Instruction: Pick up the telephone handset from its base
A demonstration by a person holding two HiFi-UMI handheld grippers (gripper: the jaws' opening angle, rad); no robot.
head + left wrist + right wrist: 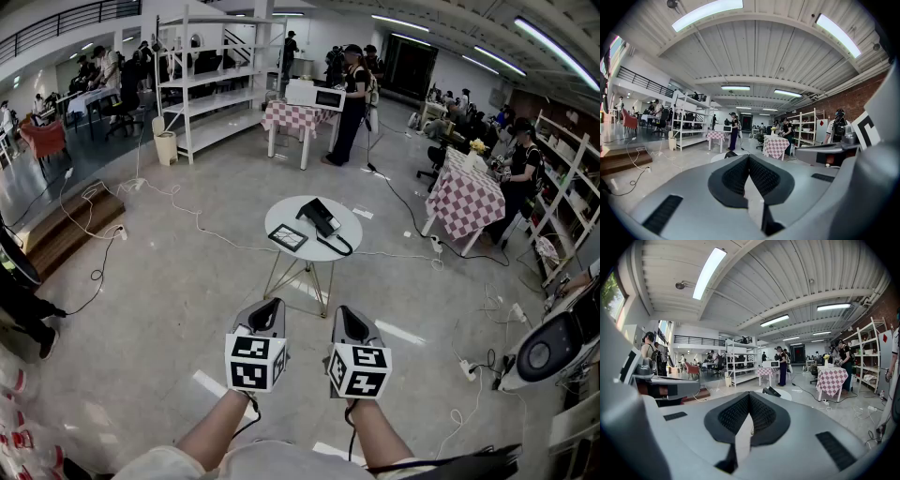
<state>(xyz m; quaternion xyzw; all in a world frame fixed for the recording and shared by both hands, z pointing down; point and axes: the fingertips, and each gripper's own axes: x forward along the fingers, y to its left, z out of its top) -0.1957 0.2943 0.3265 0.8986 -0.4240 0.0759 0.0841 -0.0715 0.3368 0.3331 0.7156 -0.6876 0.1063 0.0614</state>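
Left gripper (749, 159) fingers (736, 176) pressed together, empty

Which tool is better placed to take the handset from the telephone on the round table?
Right, probably, by a small margin. The telephone sits slightly right of centre on the round table, nearer the right tool than the left tool. Both are shut and far from it.

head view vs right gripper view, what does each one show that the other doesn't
Only the head view: the person's forearms and the flat dark panel lying beside the telephone. Only the right gripper view: the ceiling lights, and the right gripper seen close up, its jaws together with nothing between them. Both: the round white table with the telephone on it, and the checked tablecloths further back.
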